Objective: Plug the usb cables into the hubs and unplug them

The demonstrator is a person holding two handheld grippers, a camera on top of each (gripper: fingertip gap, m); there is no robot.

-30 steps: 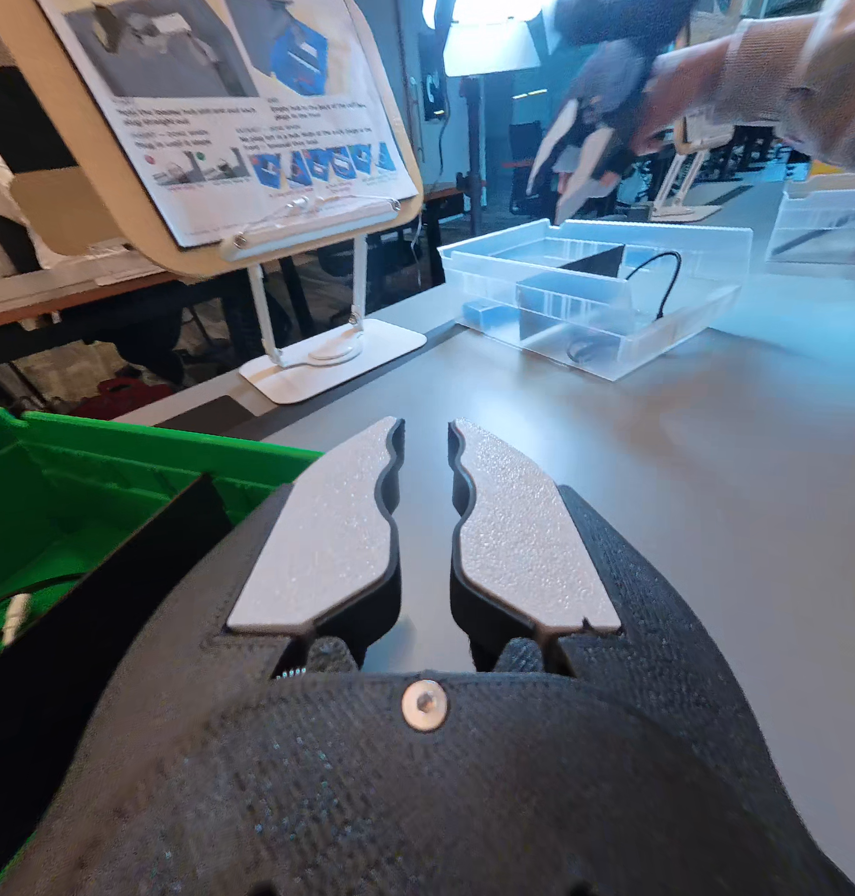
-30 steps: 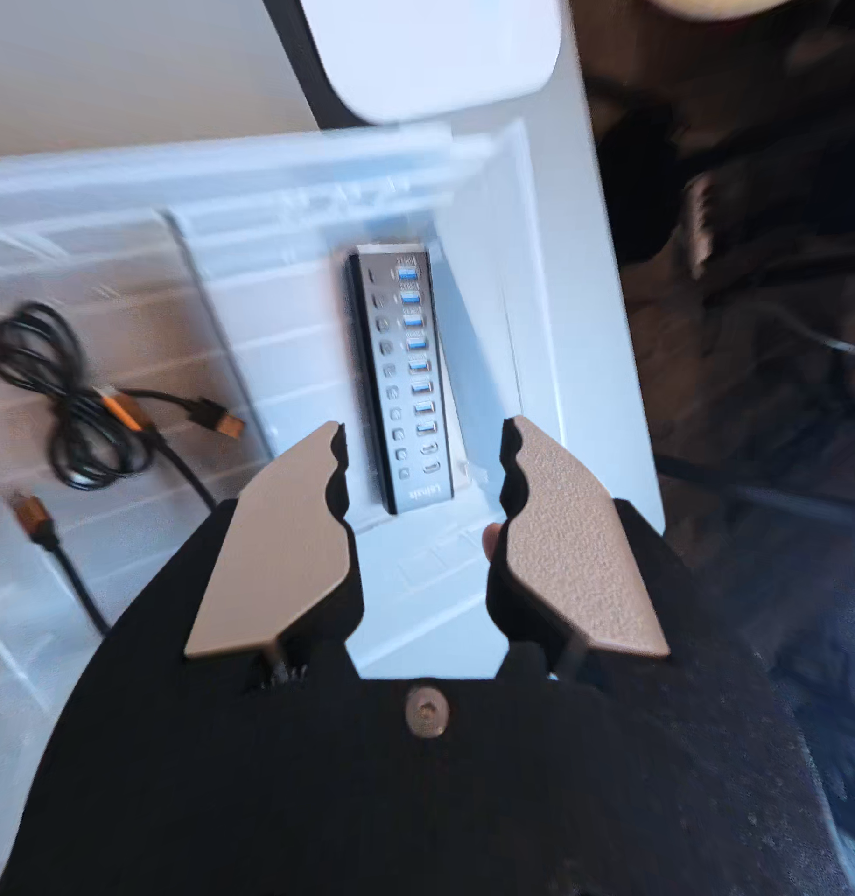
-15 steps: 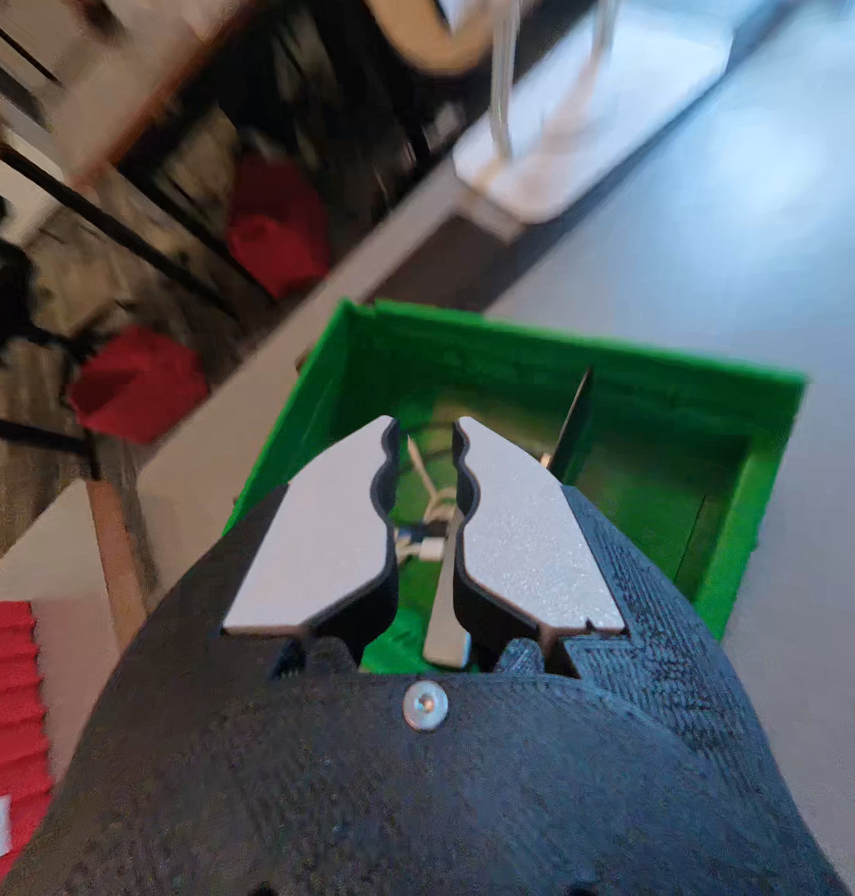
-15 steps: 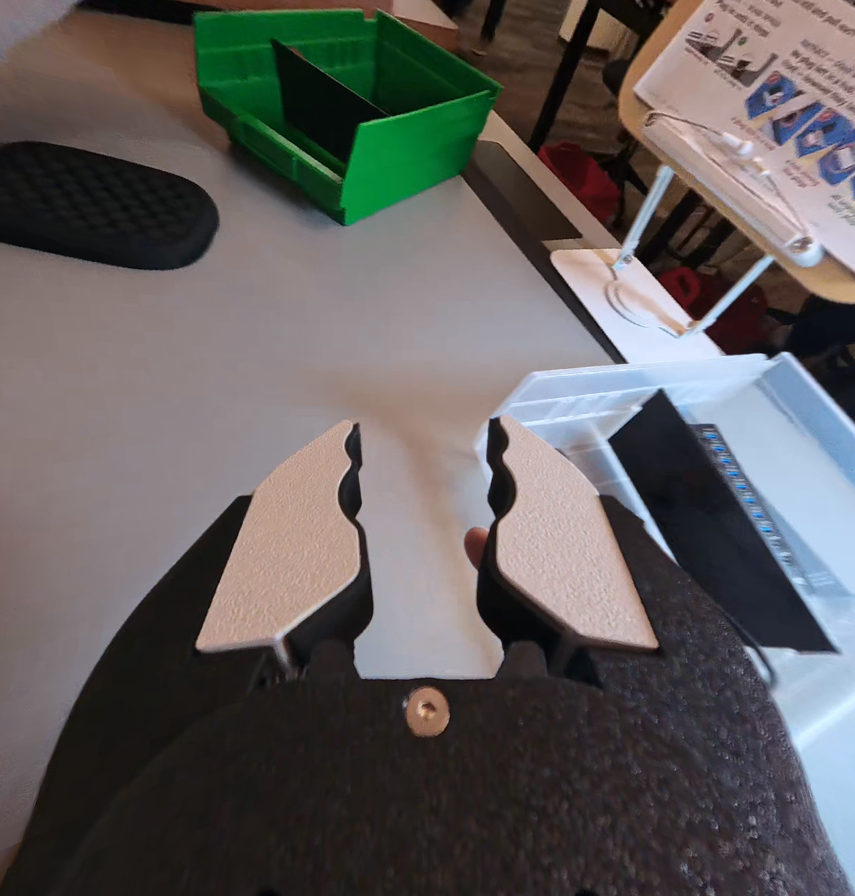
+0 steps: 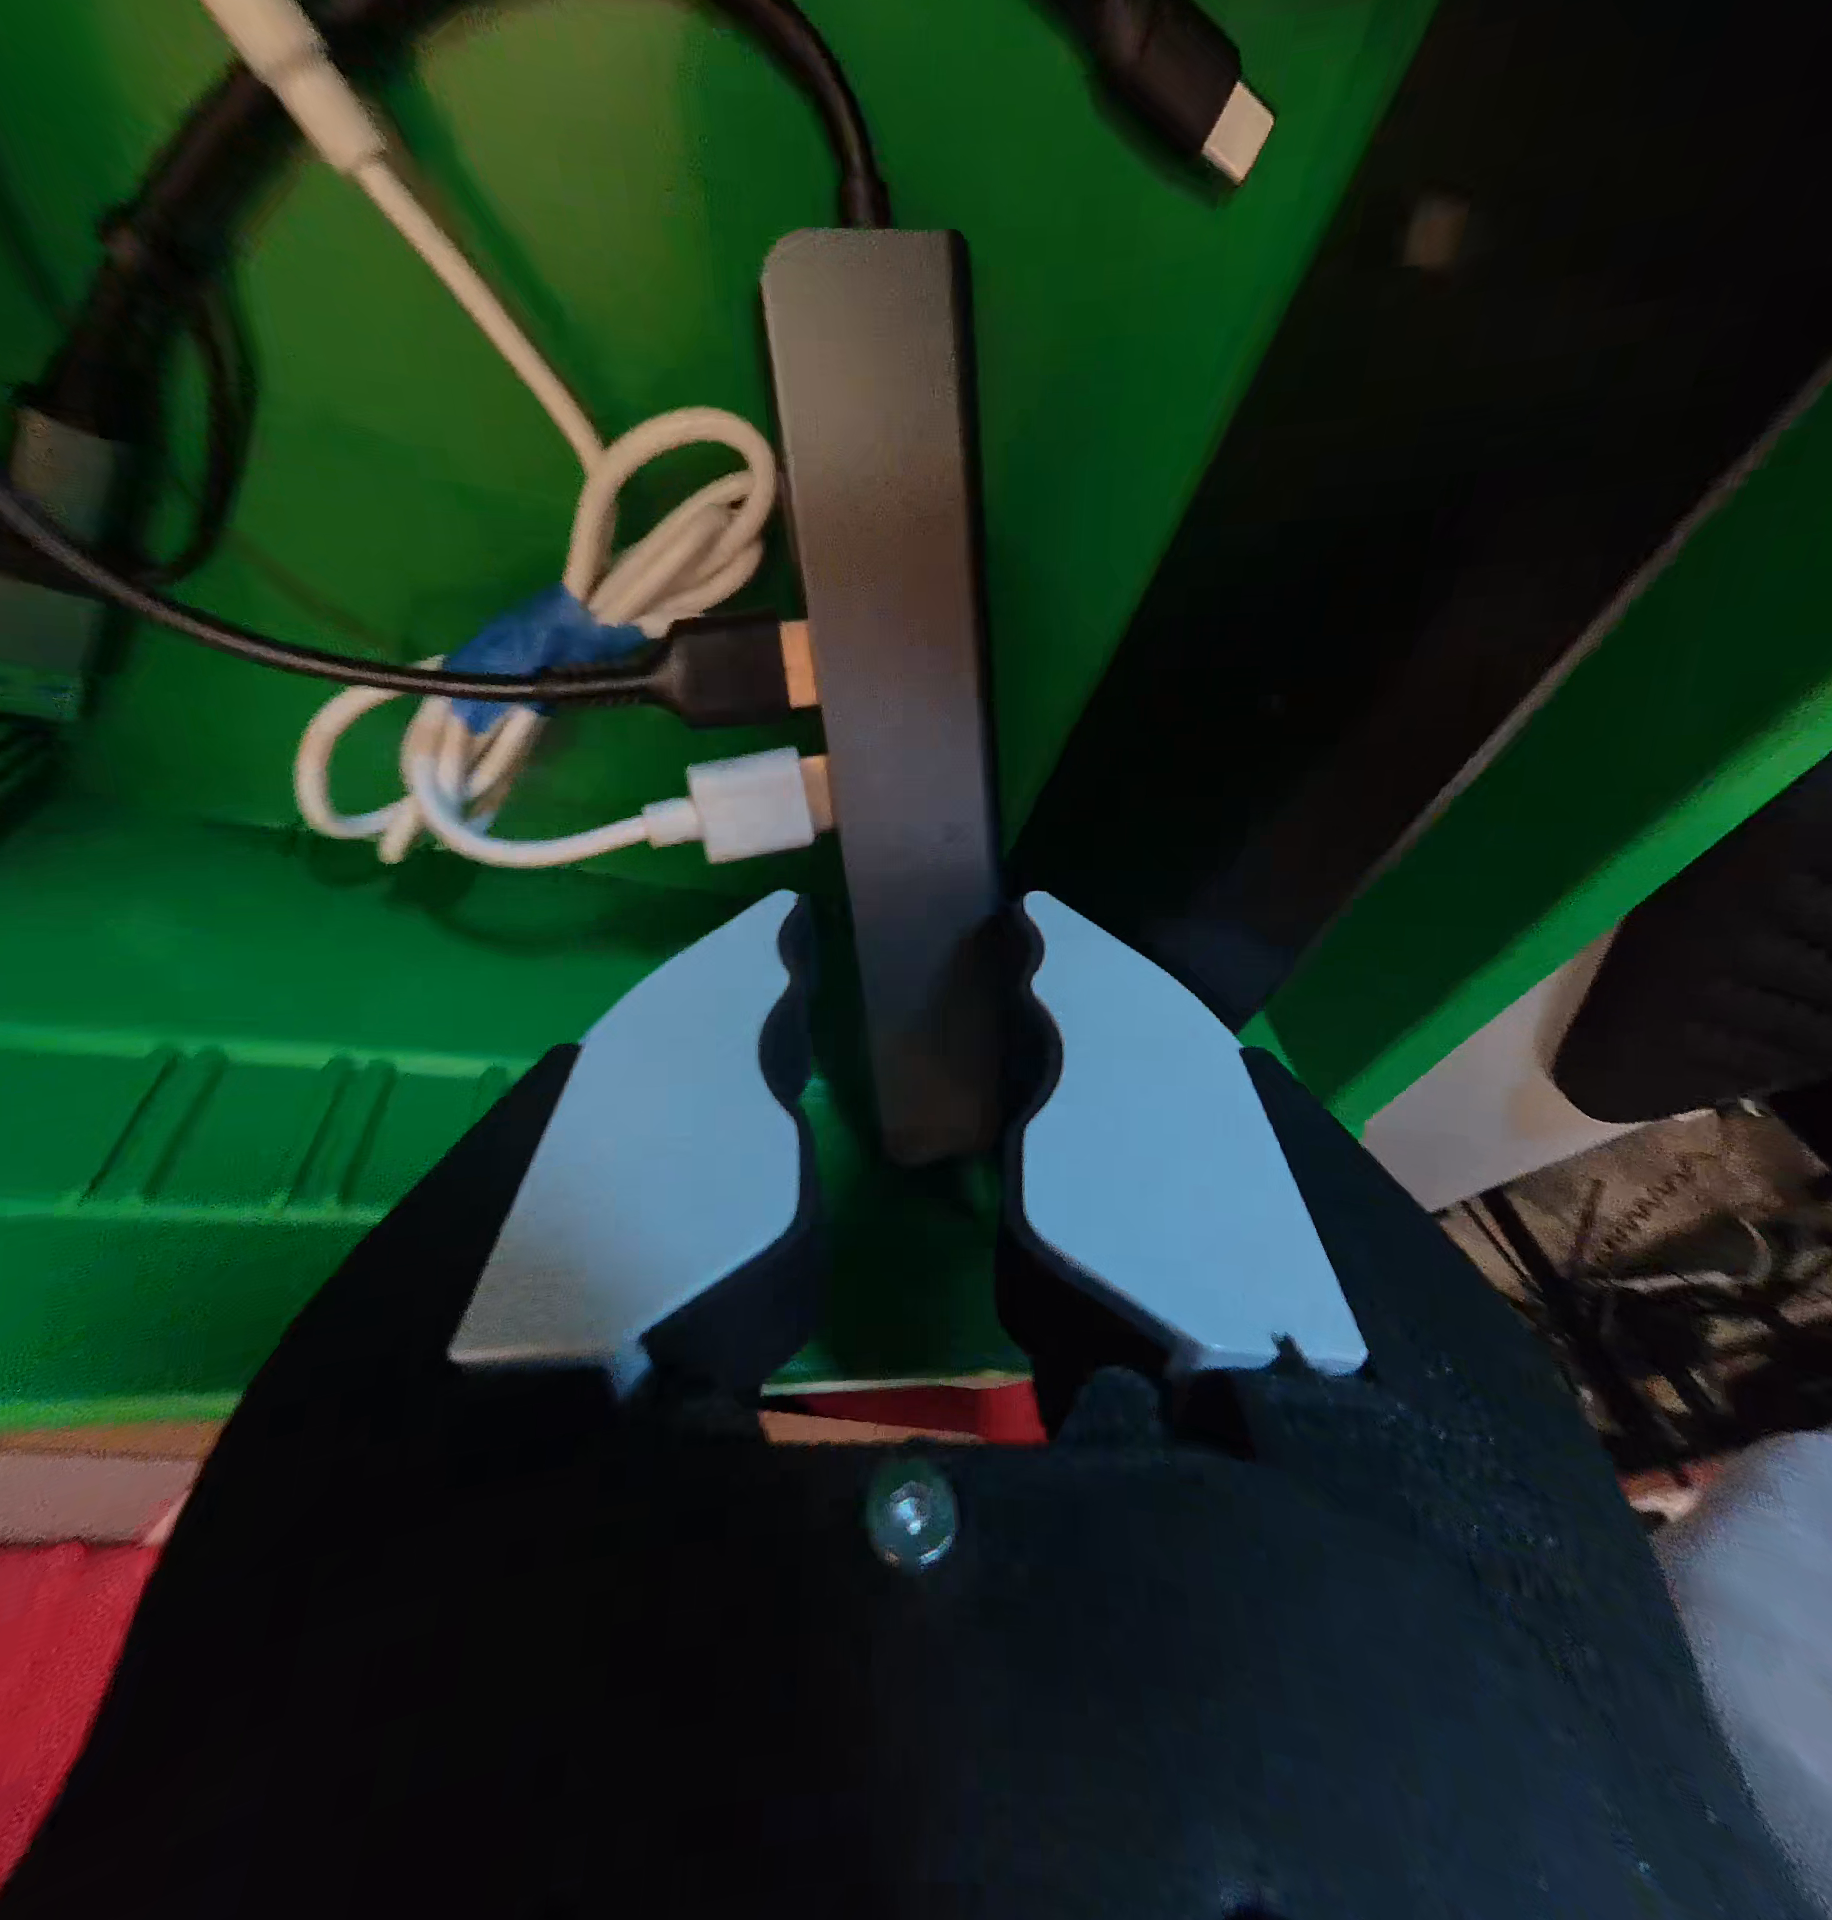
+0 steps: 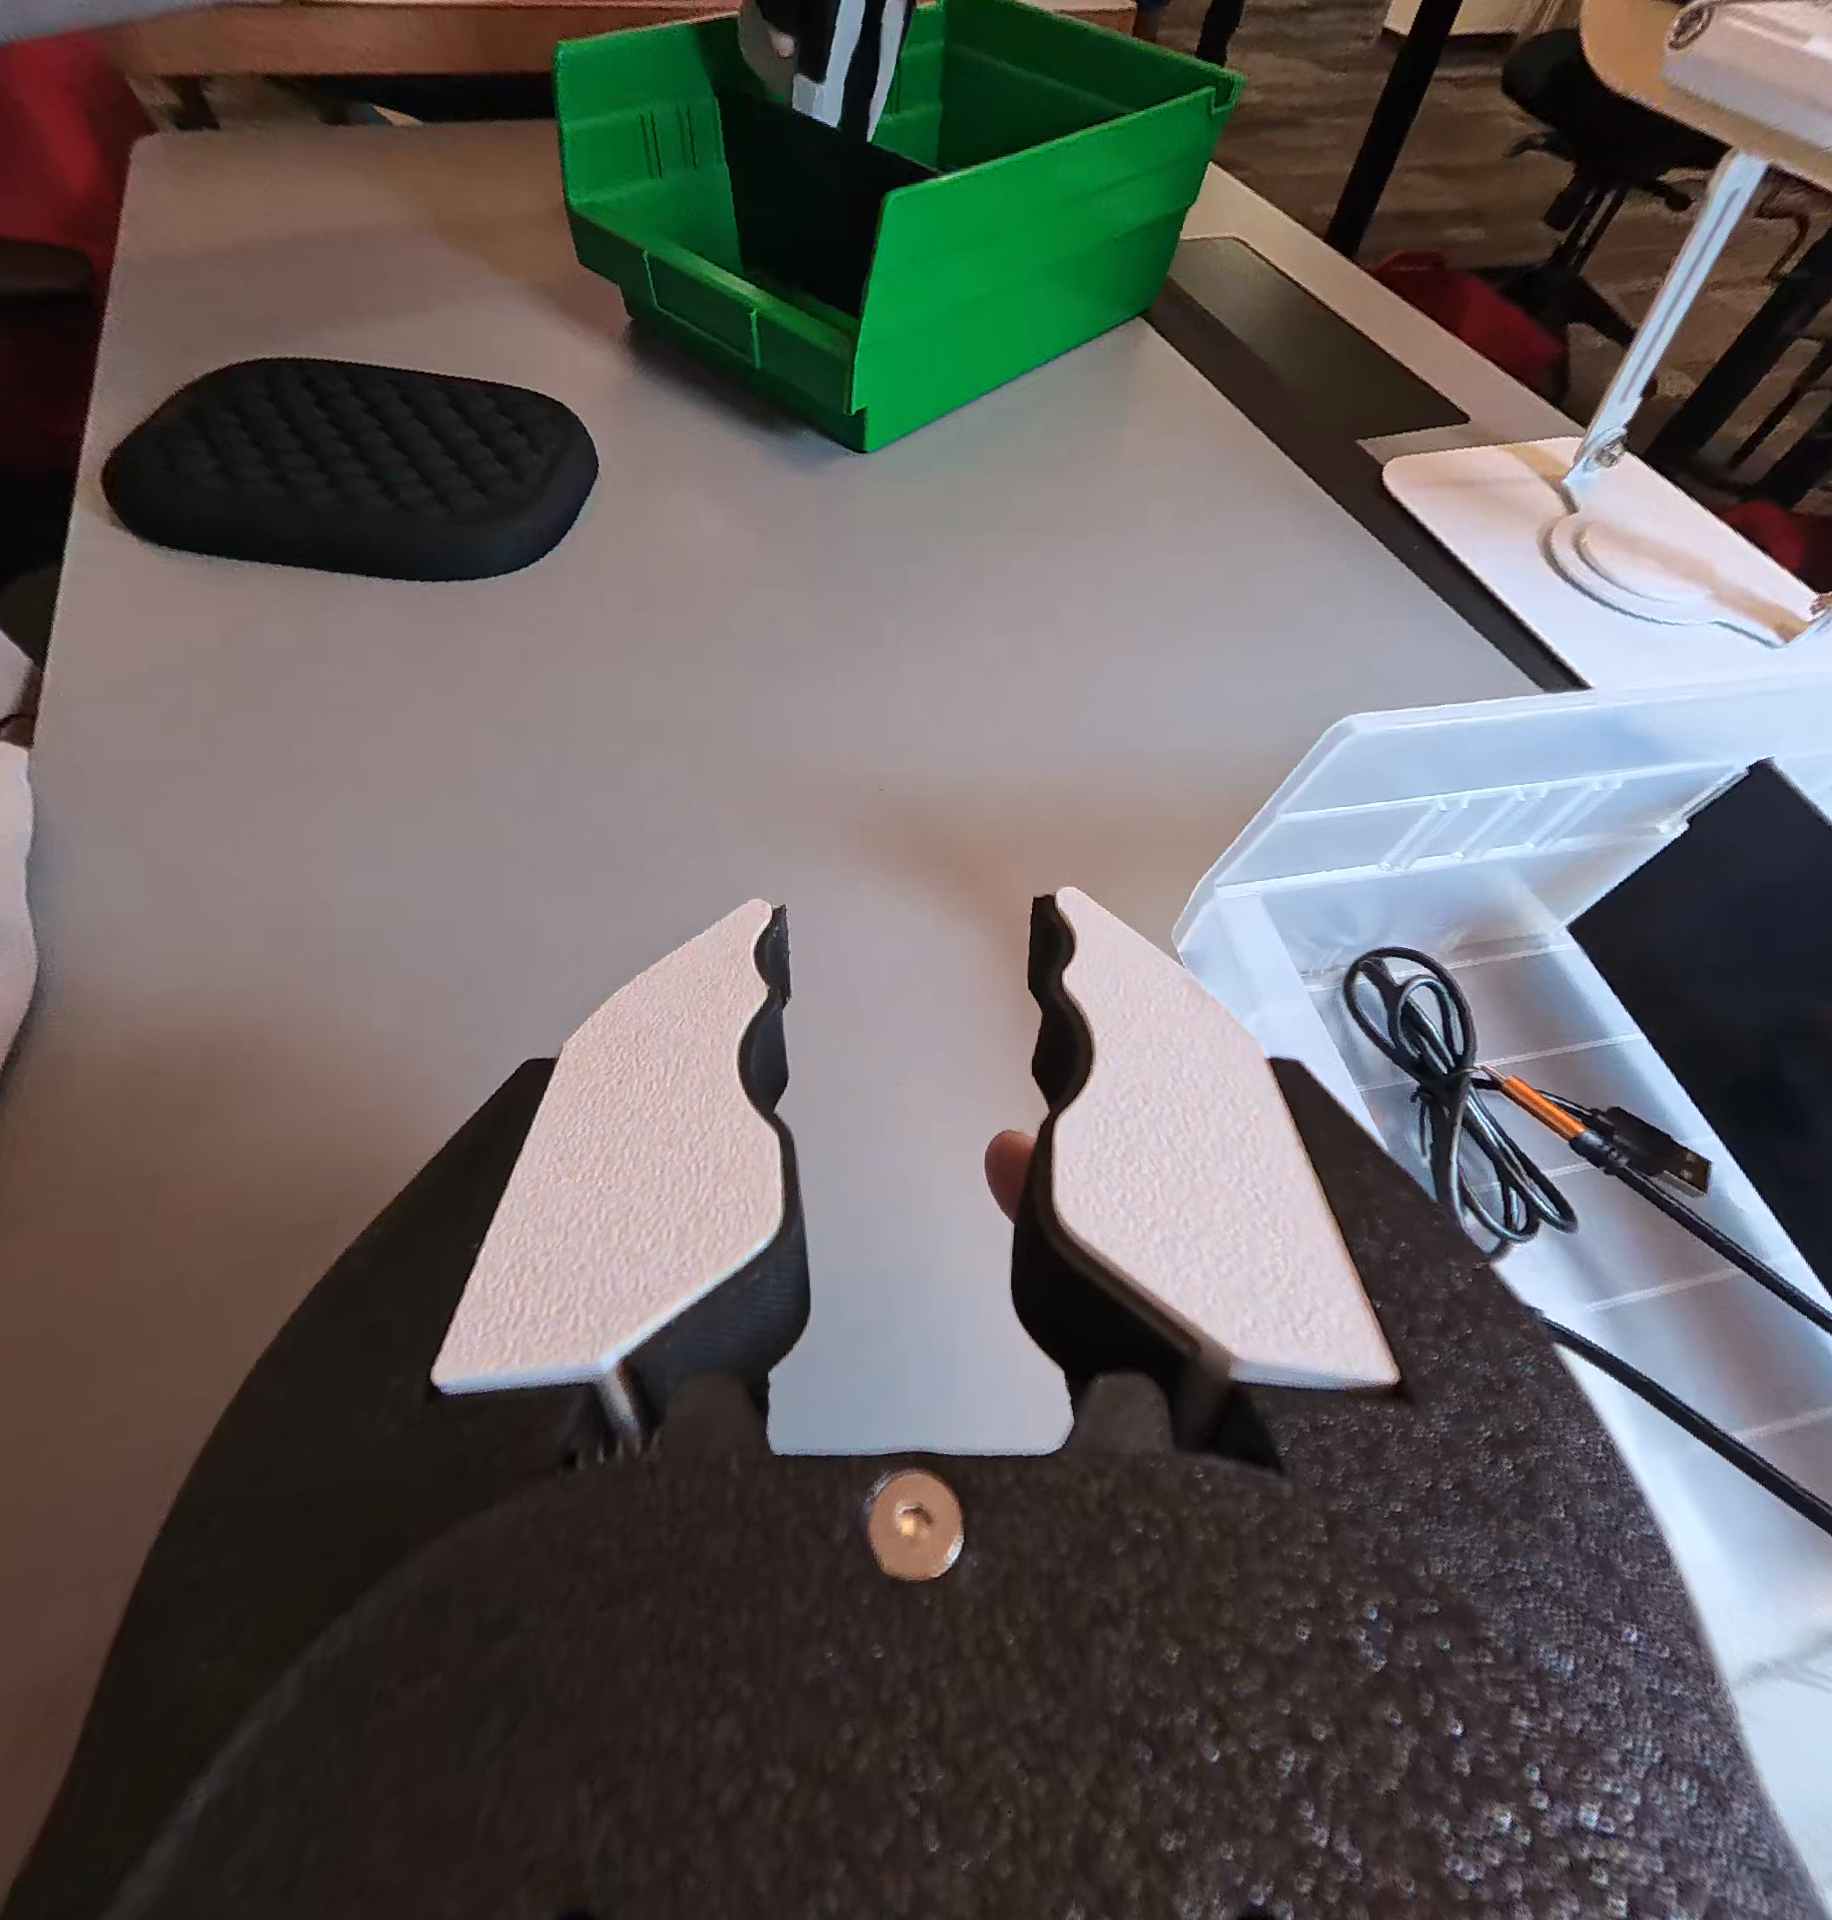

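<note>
Straddling grey hub (image 5: 881, 665) near end, left gripper (image 5: 907, 925) fingers apart, unclamped | long axis running far-near | right gripper (image 6: 907, 925) apart, empty, well away

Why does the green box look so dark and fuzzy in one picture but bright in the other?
Left wrist view: camera deep inside the green bin, dim, cables smeared. Right wrist view: bright light on the table, sharp; only far corners soft.
</note>
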